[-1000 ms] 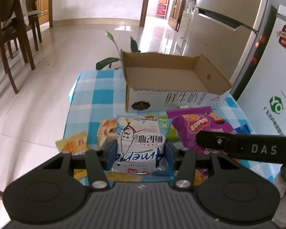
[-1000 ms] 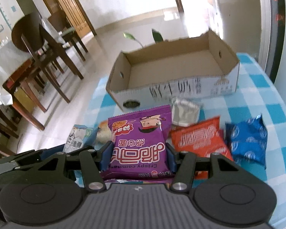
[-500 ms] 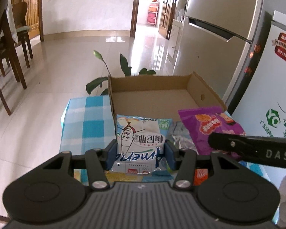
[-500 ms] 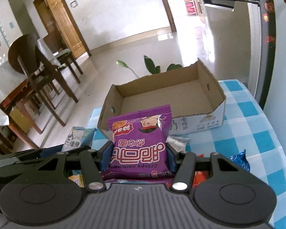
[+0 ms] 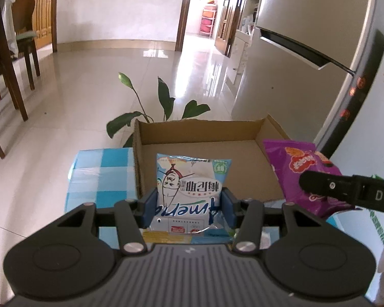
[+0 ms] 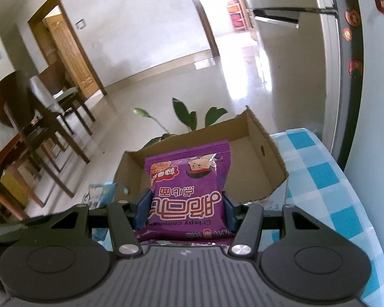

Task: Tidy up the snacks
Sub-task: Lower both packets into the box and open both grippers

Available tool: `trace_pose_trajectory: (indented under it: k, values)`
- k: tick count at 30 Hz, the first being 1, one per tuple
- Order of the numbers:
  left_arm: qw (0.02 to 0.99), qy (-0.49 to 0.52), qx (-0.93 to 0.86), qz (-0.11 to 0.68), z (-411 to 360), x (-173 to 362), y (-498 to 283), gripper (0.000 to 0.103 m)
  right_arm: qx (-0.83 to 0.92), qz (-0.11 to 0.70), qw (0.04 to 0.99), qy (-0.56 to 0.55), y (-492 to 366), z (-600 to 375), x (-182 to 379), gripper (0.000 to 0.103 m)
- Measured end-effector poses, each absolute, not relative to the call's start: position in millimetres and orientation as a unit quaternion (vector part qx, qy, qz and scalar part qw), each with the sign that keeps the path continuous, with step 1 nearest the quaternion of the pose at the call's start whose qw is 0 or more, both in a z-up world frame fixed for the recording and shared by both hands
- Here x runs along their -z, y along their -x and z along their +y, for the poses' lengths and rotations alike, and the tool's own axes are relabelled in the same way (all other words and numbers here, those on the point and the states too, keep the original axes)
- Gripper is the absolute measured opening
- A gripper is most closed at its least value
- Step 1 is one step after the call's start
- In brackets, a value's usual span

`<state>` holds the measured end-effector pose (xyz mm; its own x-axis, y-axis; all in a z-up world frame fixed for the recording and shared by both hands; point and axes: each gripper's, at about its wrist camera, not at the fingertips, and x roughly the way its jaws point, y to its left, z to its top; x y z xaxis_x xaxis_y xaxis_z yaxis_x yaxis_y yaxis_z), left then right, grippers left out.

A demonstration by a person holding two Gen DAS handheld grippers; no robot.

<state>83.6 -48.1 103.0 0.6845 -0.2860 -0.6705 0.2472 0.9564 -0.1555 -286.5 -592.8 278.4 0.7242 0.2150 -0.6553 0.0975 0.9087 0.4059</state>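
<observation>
Since a second ago both my grippers have lifted off the snack pile and travelled forward, so the box (image 5: 204, 158), then beyond the pile, now lies directly under the packets. My left gripper (image 5: 189, 204) is clamped on the white packet (image 5: 192, 186), which hangs over the left half of the box floor; my right gripper (image 6: 183, 208) is clamped on the purple packet (image 6: 189, 192), held above the box toward its right side, and also seen at the right edge of the left view (image 5: 302, 168). Progress, as I judge it: the box floor that shows is bare cardboard, so no snack appears to be stowed yet; these two are the first, carried but not released. What is left is to lower and open both grippers, then fetch the remaining snacks, which are mostly hidden now; only slivers of yellow and blue wrapper (image 5: 166, 238) show beneath my left fingers. Surroundings: the checked cloth (image 6: 325, 179) covers the table, a plant (image 5: 163, 102) rises behind the box, a fridge (image 5: 307, 51) stands at right, and chairs (image 6: 38, 128) stand well apart at left. Nothing blocks the drop; I judge the only risk to be the two grippers, held near each other, crowding one another over the box.
</observation>
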Motion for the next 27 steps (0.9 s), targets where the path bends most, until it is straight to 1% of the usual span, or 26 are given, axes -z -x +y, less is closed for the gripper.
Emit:
trace_pose_trajectory:
  k: [7, 14, 15, 17, 18, 19, 21, 27]
  values:
    - [0.911, 0.047, 0.138, 0.387, -57.6, -87.5, -120.2, 0.051, -0.006, 0.385, 0.898, -0.213, 258.0, -602.8, -255.1, 0.061]
    - [0.903, 0.065, 0.138, 0.402, -61.7, -71.4, -149.2, 0.051, 0.011, 0.381, 0.887, -0.261, 233.4, -611.7, -240.0, 0.062]
    - [0.900, 0.066, 0.137, 0.408, -62.3, -67.8, -152.4, 0.053, 0.014, 0.380, 0.886, -0.265, 230.2, -612.1, -236.8, 0.062]
    - [0.894, 0.074, 0.131, 0.423, -61.4, -60.2, -156.1, 0.066, 0.020, 0.378, 0.883, -0.278, 224.2, -614.7, -230.4, 0.067]
    - [0.891, 0.085, 0.126, 0.429, -59.5, -56.3, -157.1, 0.069, 0.023, 0.381, 0.879, -0.287, 222.4, -616.4, -226.9, 0.074]
    - [0.887, 0.095, 0.123, 0.435, -57.3, -52.8, -158.4, 0.072, 0.025, 0.383, 0.875, -0.296, 221.6, -618.3, -224.4, 0.079]
    - [0.883, 0.101, 0.118, 0.444, -54.0, -47.3, -160.5, 0.073, 0.024, 0.387, 0.868, -0.310, 219.4, -621.5, -218.7, 0.080]
    - [0.886, 0.069, 0.126, 0.441, -58.1, -47.4, -159.3, 0.073, 0.022, 0.420, 0.850, -0.318, 213.9, -624.2, -200.3, 0.082]
